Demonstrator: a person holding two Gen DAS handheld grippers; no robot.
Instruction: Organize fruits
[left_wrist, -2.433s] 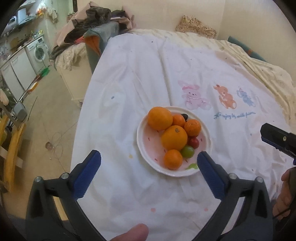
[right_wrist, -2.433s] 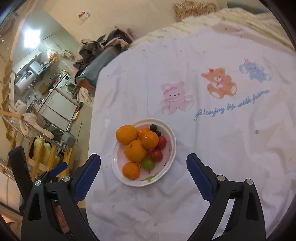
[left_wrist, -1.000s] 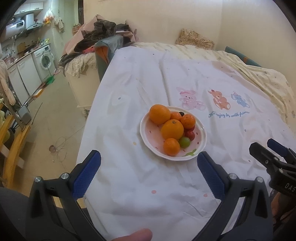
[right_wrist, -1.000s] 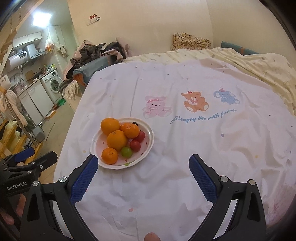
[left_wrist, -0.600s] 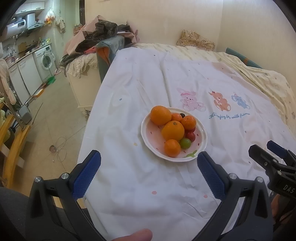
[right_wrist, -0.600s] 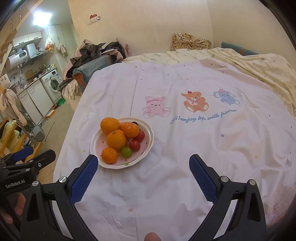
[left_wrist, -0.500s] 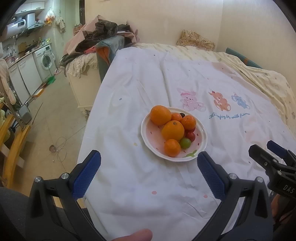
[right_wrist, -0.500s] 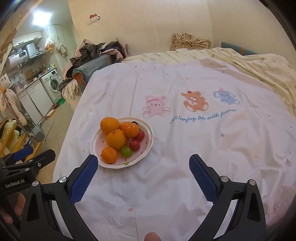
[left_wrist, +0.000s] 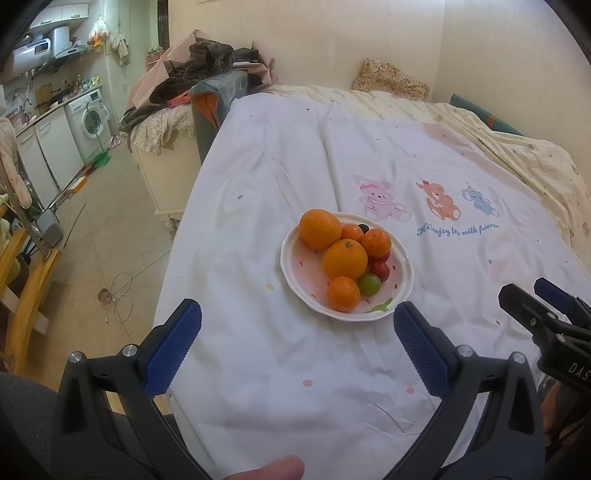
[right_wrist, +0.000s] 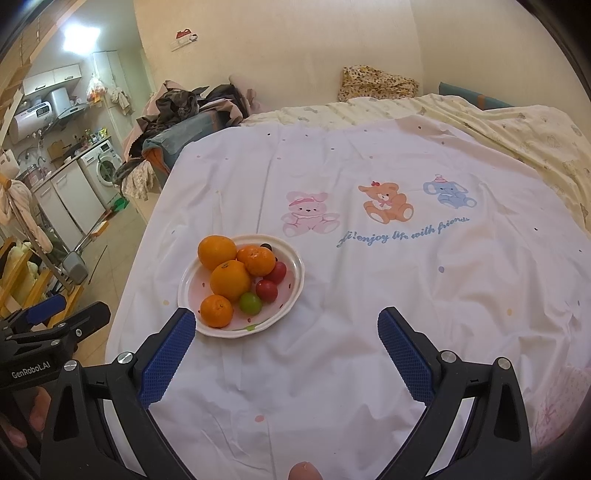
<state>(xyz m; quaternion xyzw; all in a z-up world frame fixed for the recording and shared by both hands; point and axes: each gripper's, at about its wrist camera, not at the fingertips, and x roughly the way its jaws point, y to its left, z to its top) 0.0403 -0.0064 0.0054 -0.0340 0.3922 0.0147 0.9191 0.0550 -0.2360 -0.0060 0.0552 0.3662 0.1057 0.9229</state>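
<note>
Both my left gripper (left_wrist: 297, 345) and right gripper (right_wrist: 286, 345) hang wide and empty short of the heaped plate (right_wrist: 297, 275) on the bedsheet (right_wrist: 369, 295), whose firm oranges (right_wrist: 231, 280) I'd pinch across the middle, the small tomatoes (right_wrist: 266, 290) gently.

On the round white plate with pink speckles (left_wrist: 400, 254) lie five round orange citrus fruits (left_wrist: 344, 259): two large, three smaller. Beside them on the same plate sit two small red tomatoes (right_wrist: 266, 290), one small green round fruit (right_wrist: 250, 303) and one dark berry (left_wrist: 363, 228) at the plate's far edge. Beyond the plate, three cartoon animals (right_wrist: 386, 206) are printed on the one white sheet (right_wrist: 369, 314)
</note>
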